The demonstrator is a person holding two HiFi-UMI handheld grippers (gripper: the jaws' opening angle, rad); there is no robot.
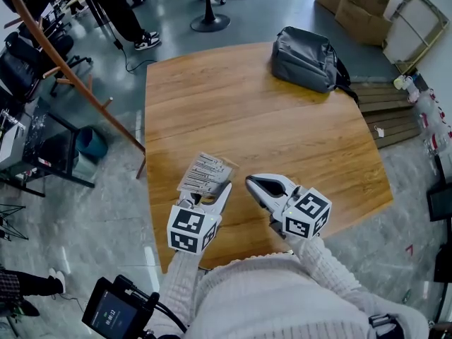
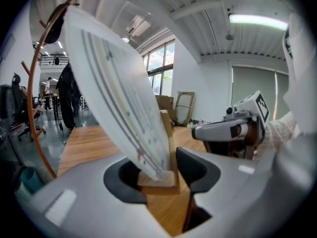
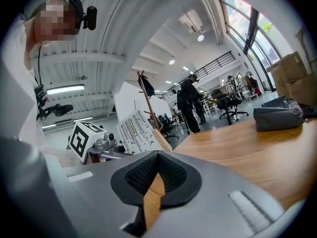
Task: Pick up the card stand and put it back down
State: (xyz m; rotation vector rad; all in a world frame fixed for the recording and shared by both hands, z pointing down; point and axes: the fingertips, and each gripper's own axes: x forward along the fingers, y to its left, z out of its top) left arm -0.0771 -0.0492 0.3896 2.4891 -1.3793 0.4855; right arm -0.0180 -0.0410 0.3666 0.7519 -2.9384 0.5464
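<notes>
The card stand [image 1: 205,174] is a small wooden base [image 2: 157,180] with a white printed card [image 2: 119,93] slotted in it, leaning. My left gripper [image 1: 214,193] is shut on the wooden base, one pad on each side [image 2: 156,176]. It is over the near left part of the wooden table [image 1: 282,133]. I cannot tell whether the base touches the tabletop. My right gripper [image 1: 253,183] is just to the right, shut with nothing between its pads [image 3: 158,158]. From the right gripper view the card stand [image 3: 139,128] appears to the left.
A grey backpack [image 1: 305,58] lies at the table's far right corner. A wooden coat rack [image 1: 63,55] leans over the floor at left. Cardboard boxes [image 1: 357,6] and a chair base [image 1: 210,21] stand beyond the table. A person's legs [image 1: 127,20] are at the back left.
</notes>
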